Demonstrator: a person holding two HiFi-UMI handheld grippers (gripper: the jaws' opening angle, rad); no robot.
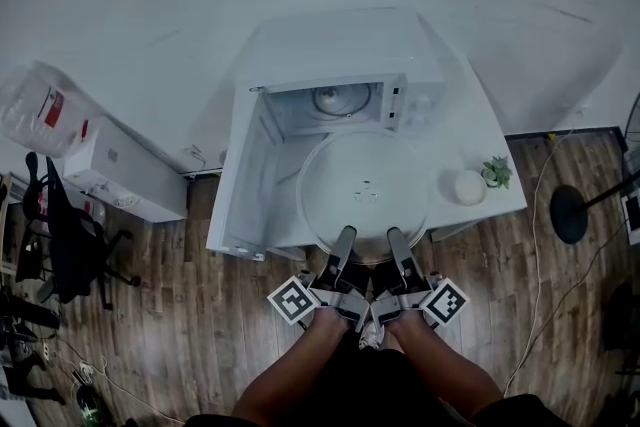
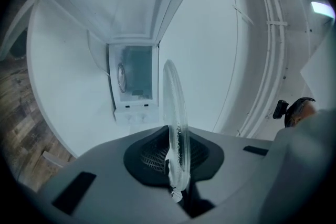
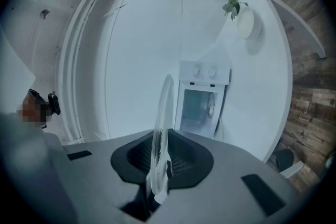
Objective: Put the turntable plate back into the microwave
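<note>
In the head view, one turntable plate [image 1: 365,187], a clear round disc, is held roughly level in front of the single microwave [image 1: 345,100]. The microwave door [image 1: 245,175] stands open to the left. The left gripper [image 1: 345,240] and the right gripper [image 1: 394,240] sit side by side at the plate's near rim. One small plant [image 1: 495,172] stands on the white desk [image 1: 470,130].

In the left gripper view, the fingers [image 2: 149,155] are clamped on the plate's rim. The plate is seen edge-on and points away toward the microwave.

In the right gripper view, the fingers are likewise closed on the rim, with the plate edge-on and the open microwave beyond it.
</note>
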